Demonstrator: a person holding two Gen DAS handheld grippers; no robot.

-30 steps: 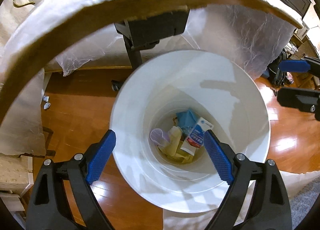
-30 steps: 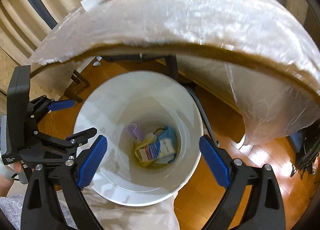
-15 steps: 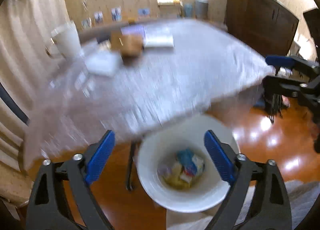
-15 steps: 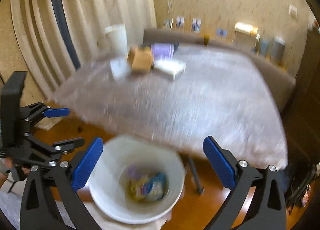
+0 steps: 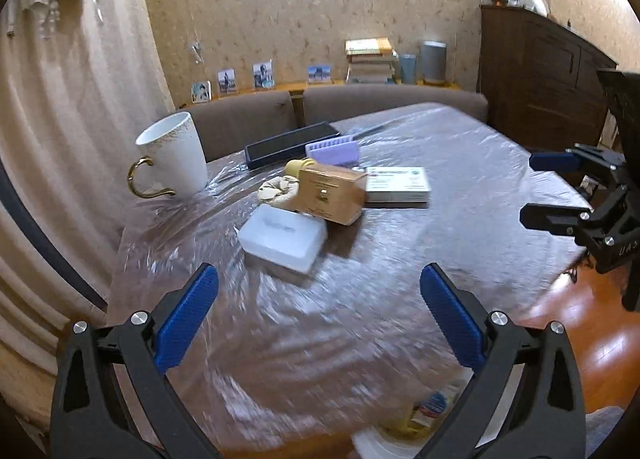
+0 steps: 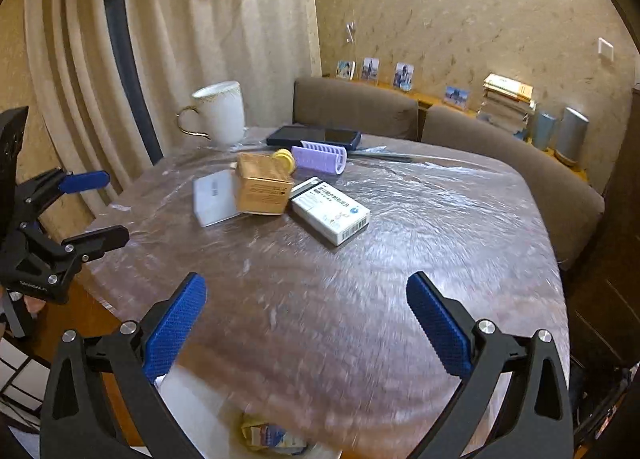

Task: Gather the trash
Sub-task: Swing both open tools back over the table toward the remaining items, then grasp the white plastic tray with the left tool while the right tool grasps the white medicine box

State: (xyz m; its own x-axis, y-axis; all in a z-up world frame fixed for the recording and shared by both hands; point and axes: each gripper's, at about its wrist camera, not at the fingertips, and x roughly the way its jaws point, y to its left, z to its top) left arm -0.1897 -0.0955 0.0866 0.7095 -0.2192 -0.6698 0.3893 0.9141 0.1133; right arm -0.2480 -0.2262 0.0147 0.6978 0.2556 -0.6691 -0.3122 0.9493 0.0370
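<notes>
Left gripper jaws spreading, nothing between; right gripper spread wide, empty. Both over the plastic-covered brown table. White round trash bin at the table's near edge, below, wrappers inside. On the far half of the table: translucent white plastic box touching tan cardboard box, white medicine carton just beside it, lilac ribbed hair roller, white gold-handled mug.
</notes>
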